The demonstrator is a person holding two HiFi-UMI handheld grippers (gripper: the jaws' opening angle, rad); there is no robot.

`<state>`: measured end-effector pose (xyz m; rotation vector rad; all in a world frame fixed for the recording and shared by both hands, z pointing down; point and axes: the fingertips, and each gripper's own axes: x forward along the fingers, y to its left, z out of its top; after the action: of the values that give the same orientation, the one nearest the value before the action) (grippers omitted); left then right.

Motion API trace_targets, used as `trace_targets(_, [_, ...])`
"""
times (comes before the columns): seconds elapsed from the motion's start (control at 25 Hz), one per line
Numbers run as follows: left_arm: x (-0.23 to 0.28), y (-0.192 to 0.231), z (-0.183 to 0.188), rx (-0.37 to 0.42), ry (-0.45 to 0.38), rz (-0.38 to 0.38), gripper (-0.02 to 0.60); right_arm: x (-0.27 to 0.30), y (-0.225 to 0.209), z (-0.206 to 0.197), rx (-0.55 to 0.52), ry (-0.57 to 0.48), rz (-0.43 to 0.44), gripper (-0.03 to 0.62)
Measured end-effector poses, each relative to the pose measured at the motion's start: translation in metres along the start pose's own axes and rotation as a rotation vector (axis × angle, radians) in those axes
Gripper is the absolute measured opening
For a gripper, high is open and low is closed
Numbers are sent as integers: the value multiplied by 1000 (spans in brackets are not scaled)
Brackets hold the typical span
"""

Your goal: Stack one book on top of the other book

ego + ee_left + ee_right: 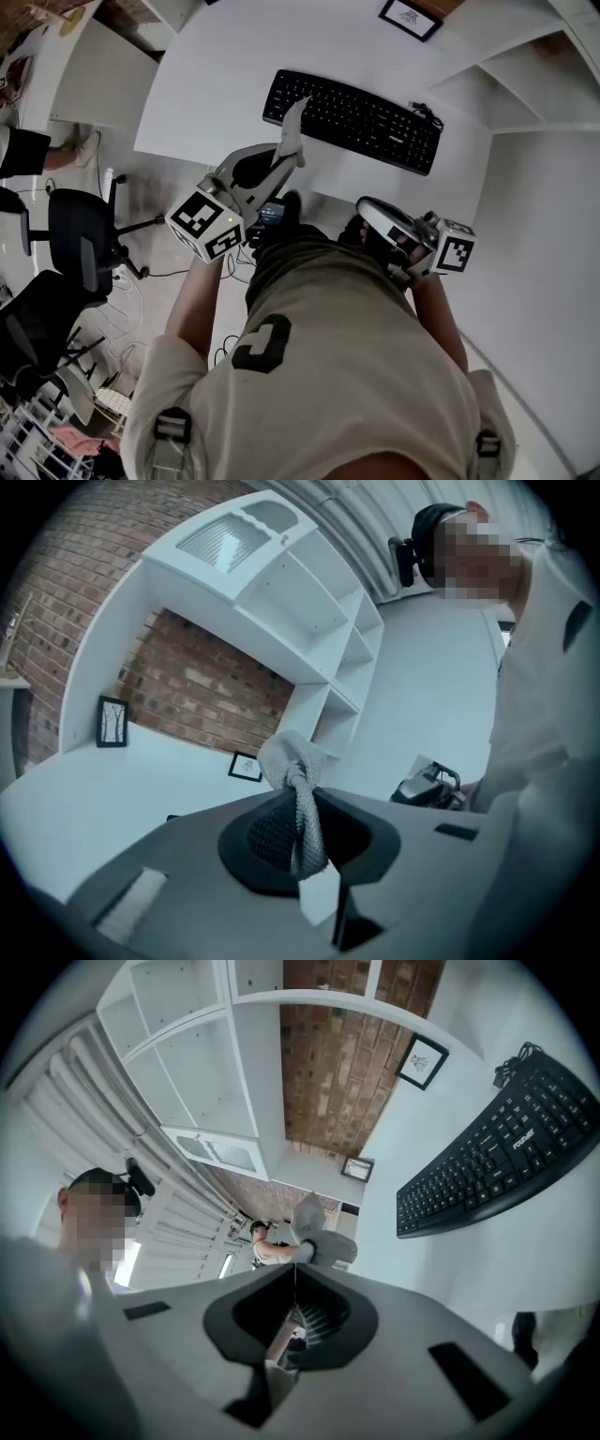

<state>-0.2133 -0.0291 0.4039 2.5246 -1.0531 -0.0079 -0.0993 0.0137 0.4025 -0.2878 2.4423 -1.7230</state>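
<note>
No book shows in any view. My left gripper (294, 117) is held up over the front edge of the white desk (216, 84), its pale grey fingertips pressed together and pointing at the black keyboard (352, 120). In the left gripper view the jaws (291, 761) are shut on nothing. My right gripper (367, 214) is held low against the person's body, off the desk's front edge. Its jaws (295, 1277) meet in a thin seam with nothing between them. The right gripper view also catches the left gripper (314, 1232) ahead.
The keyboard (497, 1157) lies across the desk's middle, its cable at the right end. A small framed picture (410, 17) stands at the back, and white shelves (525, 75) rise at the right. Black office chairs (80, 239) stand on the floor at the left.
</note>
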Motion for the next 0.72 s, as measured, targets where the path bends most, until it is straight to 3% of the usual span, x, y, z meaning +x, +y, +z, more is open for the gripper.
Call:
trace_targets(0.16, [-10, -1, 7, 15, 0, -78, 34, 15, 17, -4, -49, -28, 6, 6])
trace_targets(0.36, [-10, -20, 2, -25, 13, -166, 34, 8, 17, -9, -64, -68, -39, 6])
trace_targets(0.72, [-7, -72, -3, 36, 38, -183, 34, -21, 30, -17, -132, -79, 19, 5])
